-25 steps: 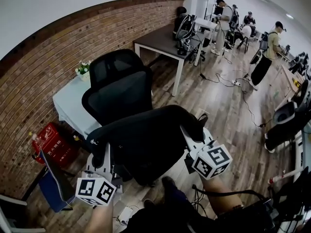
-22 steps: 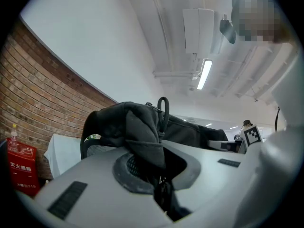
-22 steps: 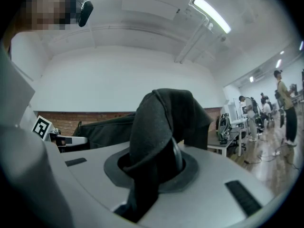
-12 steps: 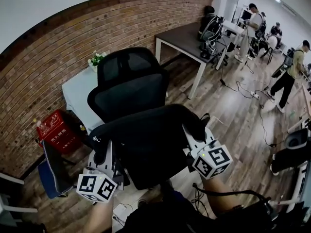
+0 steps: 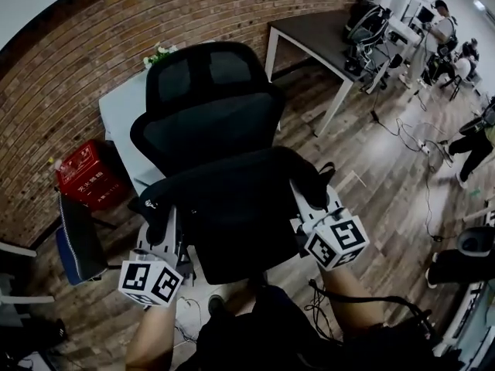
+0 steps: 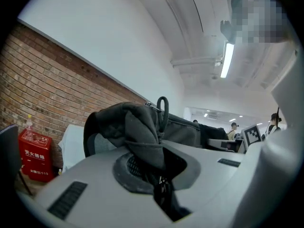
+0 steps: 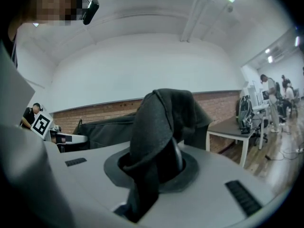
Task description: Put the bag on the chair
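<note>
A black bag [image 5: 232, 215] hangs stretched between my two grippers, held up in front of me. My left gripper [image 5: 158, 234] is shut on a bunched fold of the bag [image 6: 142, 132] near a zip pull [image 6: 162, 109]. On the other end, my right gripper [image 5: 309, 207] is shut on a fold of the bag's dark fabric [image 7: 156, 137]. Directly behind the bag stands the black mesh office chair [image 5: 203, 114], its backrest and headrest showing above the bag; the seat is hidden by the bag.
A brick wall [image 5: 69, 76] runs behind the chair, with a pale table [image 5: 124, 118] and small flowers [image 5: 158, 54] against it. A red box [image 5: 81, 184] and a dark blue chair [image 5: 73, 238] stand left. A dark desk [image 5: 325, 37], cables and people are at the right.
The view has swung so the chair now sits higher and more centred behind the bag. Both grippers keep the same hold on the bag.
</note>
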Demonstrator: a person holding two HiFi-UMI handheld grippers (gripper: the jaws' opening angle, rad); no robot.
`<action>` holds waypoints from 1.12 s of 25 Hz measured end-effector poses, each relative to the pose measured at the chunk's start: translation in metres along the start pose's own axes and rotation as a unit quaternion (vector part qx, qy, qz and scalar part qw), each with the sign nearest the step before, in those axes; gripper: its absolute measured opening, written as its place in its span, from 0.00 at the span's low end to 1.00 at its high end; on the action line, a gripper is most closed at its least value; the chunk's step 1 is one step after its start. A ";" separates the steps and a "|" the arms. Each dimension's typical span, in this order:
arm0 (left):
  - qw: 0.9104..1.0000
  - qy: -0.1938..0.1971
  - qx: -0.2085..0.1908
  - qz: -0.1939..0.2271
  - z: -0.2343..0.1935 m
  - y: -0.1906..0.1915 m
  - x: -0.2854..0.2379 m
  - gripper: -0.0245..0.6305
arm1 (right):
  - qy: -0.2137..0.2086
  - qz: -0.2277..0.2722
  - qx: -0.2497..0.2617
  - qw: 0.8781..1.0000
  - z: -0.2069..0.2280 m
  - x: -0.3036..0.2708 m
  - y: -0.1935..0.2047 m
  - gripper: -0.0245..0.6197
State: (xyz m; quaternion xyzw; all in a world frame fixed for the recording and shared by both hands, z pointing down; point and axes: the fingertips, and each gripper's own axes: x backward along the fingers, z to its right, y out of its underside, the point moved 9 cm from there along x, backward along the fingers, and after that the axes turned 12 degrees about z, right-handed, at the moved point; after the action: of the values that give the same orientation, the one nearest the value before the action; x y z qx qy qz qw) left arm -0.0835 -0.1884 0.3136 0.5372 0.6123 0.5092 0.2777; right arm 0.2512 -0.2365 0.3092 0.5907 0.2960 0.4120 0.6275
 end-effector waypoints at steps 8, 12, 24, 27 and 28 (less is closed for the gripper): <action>0.999 -0.031 -0.003 -0.017 -0.009 0.039 -0.021 0.07 | -0.026 -0.025 -0.014 0.999 0.034 -0.027 0.037 0.15; 0.998 -0.051 -0.007 -0.025 -0.015 0.056 -0.029 0.07 | -0.042 -0.037 -0.025 0.998 0.047 -0.040 0.057 0.15; 0.995 -0.074 0.020 -0.059 -0.077 0.130 -0.040 0.07 | -0.030 -0.089 -0.023 0.995 0.055 -0.079 0.141 0.15; 0.995 -0.073 0.019 -0.070 -0.091 0.151 -0.046 0.07 | -0.028 -0.100 -0.024 0.994 0.061 -0.087 0.165 0.15; 0.994 -0.073 0.021 -0.075 -0.095 0.157 -0.047 0.07 | -0.026 -0.104 -0.024 0.994 0.063 -0.089 0.172 0.15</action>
State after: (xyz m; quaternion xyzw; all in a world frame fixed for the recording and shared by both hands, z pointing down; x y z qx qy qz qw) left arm -0.0962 -0.2790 0.4800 0.5313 0.6393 0.4338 0.3476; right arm 0.2331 -0.3511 0.4767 0.5520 0.3302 0.3358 0.6882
